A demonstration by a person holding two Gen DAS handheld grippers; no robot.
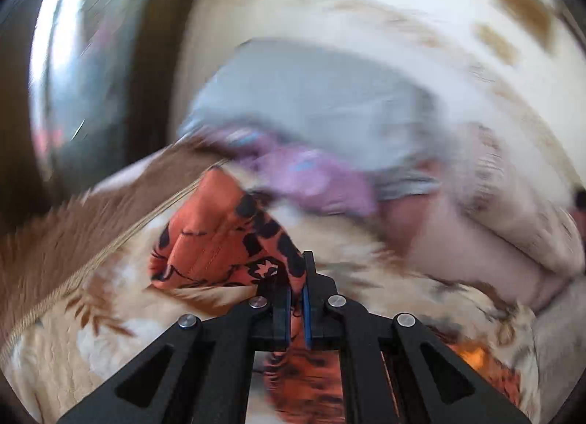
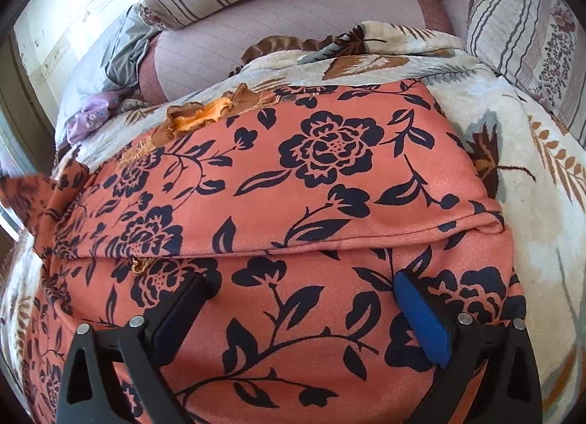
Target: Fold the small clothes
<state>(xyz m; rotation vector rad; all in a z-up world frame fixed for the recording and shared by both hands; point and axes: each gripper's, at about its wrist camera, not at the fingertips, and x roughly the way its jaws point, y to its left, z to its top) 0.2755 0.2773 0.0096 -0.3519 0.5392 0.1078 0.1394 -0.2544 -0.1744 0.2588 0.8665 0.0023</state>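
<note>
A bed (image 2: 520,175) with a leaf-patterned blanket is seen. Left gripper (image 1: 297,288) fingers are clamped on the orange garment (image 2: 293,175); right gripper (image 2: 304,299) fingers are spread wide.

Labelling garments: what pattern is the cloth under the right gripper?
Orange garment, dark navy flower-and-leaf print; clearest in the right wrist view.

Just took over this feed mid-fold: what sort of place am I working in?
Most likely a bedroom, working on a bed: striped pillows at the head, a leaf-print blanket underneath, and the orange floral garment spread on top.
</note>
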